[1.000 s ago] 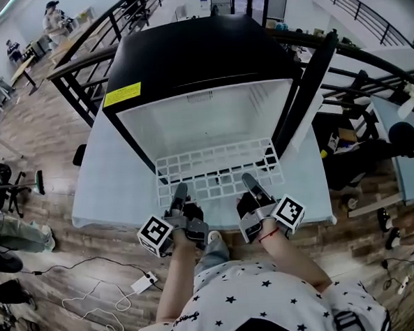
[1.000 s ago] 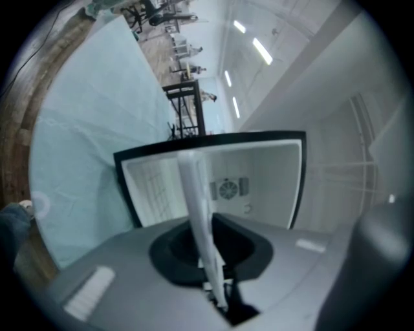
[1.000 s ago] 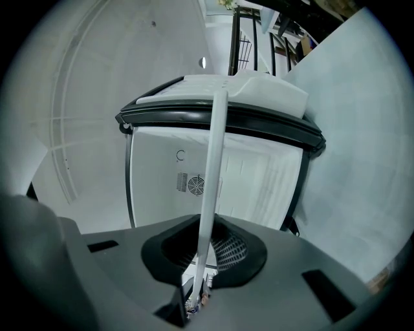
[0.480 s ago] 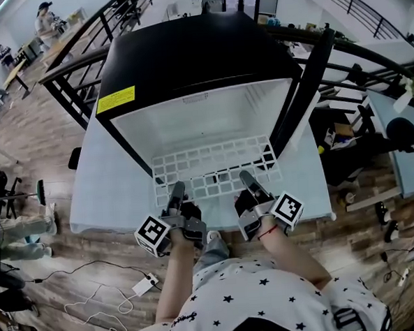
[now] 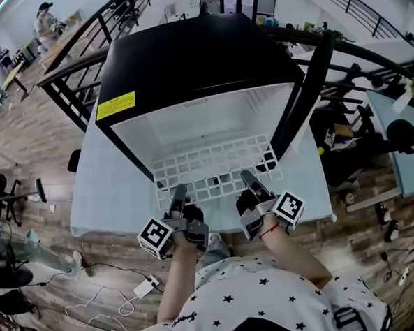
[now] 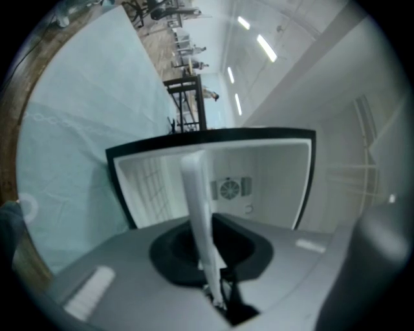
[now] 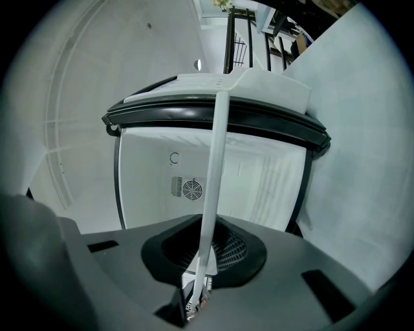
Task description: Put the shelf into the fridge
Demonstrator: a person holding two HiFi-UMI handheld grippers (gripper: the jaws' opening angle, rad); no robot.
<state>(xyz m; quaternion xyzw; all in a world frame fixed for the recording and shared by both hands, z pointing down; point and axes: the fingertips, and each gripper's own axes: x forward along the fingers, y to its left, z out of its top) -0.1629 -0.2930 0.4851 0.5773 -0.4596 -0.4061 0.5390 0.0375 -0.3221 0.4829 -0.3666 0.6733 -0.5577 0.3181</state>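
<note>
A white grid shelf (image 5: 214, 169) lies flat at the mouth of the open fridge (image 5: 187, 64), its far edge inside the white interior and its near edge over the table. My left gripper (image 5: 177, 194) is shut on the shelf's near edge at the left. My right gripper (image 5: 252, 183) is shut on it at the right. In the left gripper view the shelf (image 6: 197, 207) shows edge-on, running from the left gripper (image 6: 217, 294) into the fridge. The right gripper view has the same: the shelf's edge (image 7: 217, 168) rises from the right gripper (image 7: 194, 304).
The fridge stands on a pale table (image 5: 103, 181), its black-edged door (image 5: 307, 85) swung open at the right. A fan grille (image 7: 192, 189) sits on the back wall inside. Black railings (image 5: 68, 72) and desks surround the table; cables lie on the wood floor (image 5: 96, 294).
Both grippers and the shelf have barely moved, at most a touch further toward the fridge. The person at the floor's left edge has shifted.
</note>
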